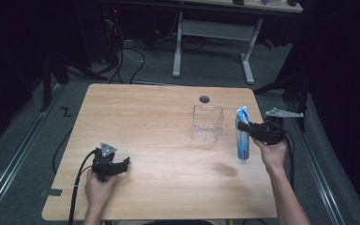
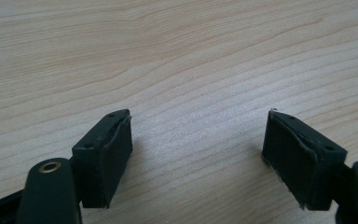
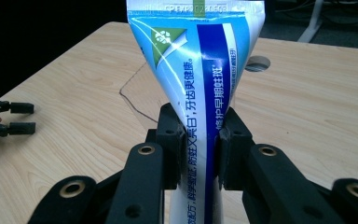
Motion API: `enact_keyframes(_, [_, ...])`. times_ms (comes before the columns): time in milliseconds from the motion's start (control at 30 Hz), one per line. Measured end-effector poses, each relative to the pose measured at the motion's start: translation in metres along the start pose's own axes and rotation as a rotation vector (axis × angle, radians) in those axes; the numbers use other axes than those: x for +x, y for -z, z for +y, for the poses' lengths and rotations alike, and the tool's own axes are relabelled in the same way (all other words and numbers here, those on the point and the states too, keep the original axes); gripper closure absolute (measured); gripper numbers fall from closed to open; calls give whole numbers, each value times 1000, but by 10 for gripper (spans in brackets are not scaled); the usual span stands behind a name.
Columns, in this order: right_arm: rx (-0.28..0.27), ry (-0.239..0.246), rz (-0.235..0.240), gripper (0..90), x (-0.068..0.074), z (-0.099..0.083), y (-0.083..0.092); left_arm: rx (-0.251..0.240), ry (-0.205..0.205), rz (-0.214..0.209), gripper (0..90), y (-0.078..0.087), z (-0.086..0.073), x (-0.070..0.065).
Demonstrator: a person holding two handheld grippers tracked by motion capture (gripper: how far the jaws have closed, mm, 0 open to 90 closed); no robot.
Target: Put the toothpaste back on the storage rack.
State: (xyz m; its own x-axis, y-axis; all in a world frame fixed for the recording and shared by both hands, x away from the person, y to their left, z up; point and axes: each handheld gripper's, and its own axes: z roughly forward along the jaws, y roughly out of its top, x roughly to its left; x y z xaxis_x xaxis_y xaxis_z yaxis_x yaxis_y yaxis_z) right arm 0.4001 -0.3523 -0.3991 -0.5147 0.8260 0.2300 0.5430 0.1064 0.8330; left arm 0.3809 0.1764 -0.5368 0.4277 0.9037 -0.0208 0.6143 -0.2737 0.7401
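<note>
A blue and white toothpaste tube [image 1: 242, 136] is held above the table's right side, its flat crimped end [image 3: 196, 28] pointing away from the person. My right gripper [image 1: 246, 129] is shut on the tube's middle, and the tube [image 3: 200, 116] rises between the two jaws in the right gripper view. A clear plastic box [image 1: 207, 123] stands open-topped just left of the tube. My left gripper [image 1: 124, 163] rests open near the table's front left, nothing between its pads [image 2: 107, 158], bare wood under them.
The wooden table [image 1: 145, 126] has a round cable hole [image 1: 204, 99] behind the clear box. A white-legged desk [image 1: 215, 33] and cables stand on the floor beyond the far edge. The left gripper [image 3: 9, 122] shows far off in the right gripper view.
</note>
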Motion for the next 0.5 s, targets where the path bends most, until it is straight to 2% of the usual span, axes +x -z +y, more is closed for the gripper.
enact_keyframes(500, [-6,47,34,745,17,15,-8,0,0,0,244,0,0,0])
